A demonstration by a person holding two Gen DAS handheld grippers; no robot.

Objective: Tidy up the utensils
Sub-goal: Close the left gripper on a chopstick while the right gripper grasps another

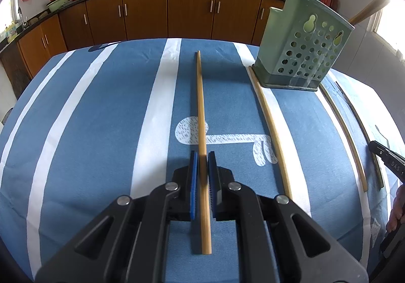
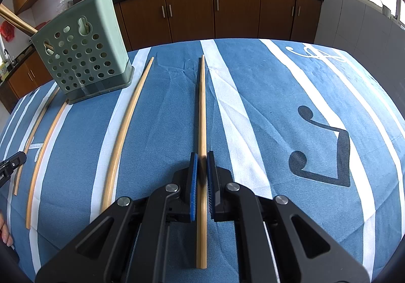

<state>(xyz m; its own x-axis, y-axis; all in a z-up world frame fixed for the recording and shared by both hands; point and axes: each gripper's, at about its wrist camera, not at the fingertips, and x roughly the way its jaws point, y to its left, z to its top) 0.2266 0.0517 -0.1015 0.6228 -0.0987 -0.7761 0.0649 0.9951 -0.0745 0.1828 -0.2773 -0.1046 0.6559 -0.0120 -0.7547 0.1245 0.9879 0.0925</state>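
Both pictures are bright with daylight. White glare comes in through a window at the right edge. The cloth is sharp, with soft shadows. Straight lines bend near the edges, and the corners are black. The sticks blur between the pads.

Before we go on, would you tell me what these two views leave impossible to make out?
- Left wrist: tops of the chopsticks in the holder, cut off by the top edge.
- Left wrist: right gripper, only its tip shows at the right edge.
- Right wrist: chopstick blurs between the pads, so contact is unclear.
- Both: holder's inside, hidden by its wall.
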